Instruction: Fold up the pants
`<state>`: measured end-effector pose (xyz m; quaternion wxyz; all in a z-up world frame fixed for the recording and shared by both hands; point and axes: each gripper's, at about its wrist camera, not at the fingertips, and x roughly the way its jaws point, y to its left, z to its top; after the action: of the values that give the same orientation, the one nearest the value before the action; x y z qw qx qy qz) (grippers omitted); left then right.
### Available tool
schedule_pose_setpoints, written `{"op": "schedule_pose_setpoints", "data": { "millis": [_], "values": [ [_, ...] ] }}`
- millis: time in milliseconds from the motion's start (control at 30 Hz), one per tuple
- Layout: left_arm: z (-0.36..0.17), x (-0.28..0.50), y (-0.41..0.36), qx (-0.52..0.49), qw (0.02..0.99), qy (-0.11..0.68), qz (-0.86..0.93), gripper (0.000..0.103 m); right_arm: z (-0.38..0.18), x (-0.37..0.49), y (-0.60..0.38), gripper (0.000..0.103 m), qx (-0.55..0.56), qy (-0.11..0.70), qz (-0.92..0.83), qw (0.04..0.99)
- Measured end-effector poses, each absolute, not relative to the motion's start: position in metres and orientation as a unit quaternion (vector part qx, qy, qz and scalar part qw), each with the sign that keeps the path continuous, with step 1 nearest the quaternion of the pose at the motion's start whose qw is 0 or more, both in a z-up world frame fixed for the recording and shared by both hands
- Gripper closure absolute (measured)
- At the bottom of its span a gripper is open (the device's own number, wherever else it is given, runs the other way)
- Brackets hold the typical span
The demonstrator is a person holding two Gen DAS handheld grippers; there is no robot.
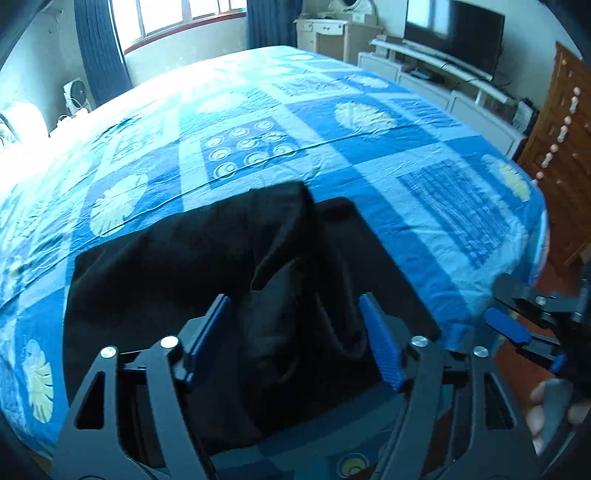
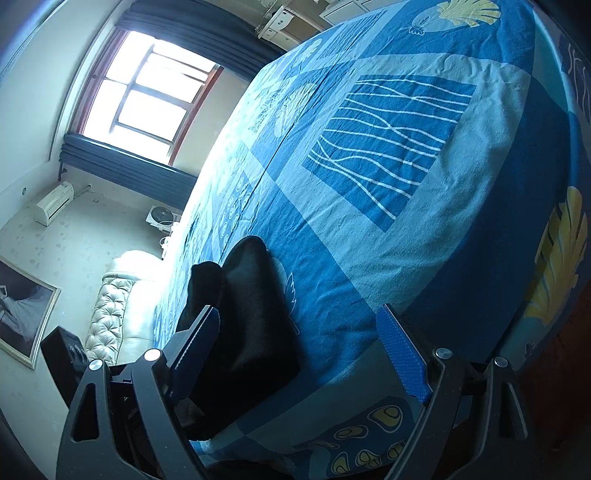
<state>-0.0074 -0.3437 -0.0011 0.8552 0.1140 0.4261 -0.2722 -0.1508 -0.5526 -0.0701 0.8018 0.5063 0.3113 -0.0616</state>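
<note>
Black pants (image 1: pixel 166 277) lie bunched and partly folded on the near part of a bed with a blue patterned sheet (image 1: pixel 332 129). My left gripper (image 1: pixel 295 332) hovers over their rumpled right side, open, its blue pads clear of the cloth. At the right edge of the left wrist view my right gripper (image 1: pixel 524 332) stands by the bed's corner, a person's hand (image 1: pixel 546 413) on its handle. In the right wrist view the right gripper (image 2: pixel 299 347) is open above the sheet (image 2: pixel 388 147), with the pants (image 2: pixel 251 314) beside its left finger and nothing between the pads.
A white TV stand (image 1: pixel 436 70) with a dark screen (image 1: pixel 454 33) stands past the bed's far right. A wooden dresser (image 1: pixel 561 155) is at the right edge. A window (image 1: pixel 177 18), dark curtains (image 1: pixel 99 51) and a small fan (image 1: pixel 75 96) are at the far left. A padded headboard (image 2: pixel 114 314) shows at lower left.
</note>
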Motion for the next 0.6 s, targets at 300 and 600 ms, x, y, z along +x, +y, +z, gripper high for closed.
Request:
{"op": "schedule_pose_setpoints", "data": {
  "millis": [300,600],
  "values": [
    [0.047,-0.029,-0.246,-0.014,0.870,0.369,-0.328,0.008,-0.042,-0.109,-0.526,0.017,0.504,0.323,0.079,0.797],
    [0.020,0.015,-0.109,-0.089,0.877,0.415,-0.224,0.008,-0.059,-0.011,-0.488,0.017,0.433,0.429,0.123,0.783]
  ]
}}
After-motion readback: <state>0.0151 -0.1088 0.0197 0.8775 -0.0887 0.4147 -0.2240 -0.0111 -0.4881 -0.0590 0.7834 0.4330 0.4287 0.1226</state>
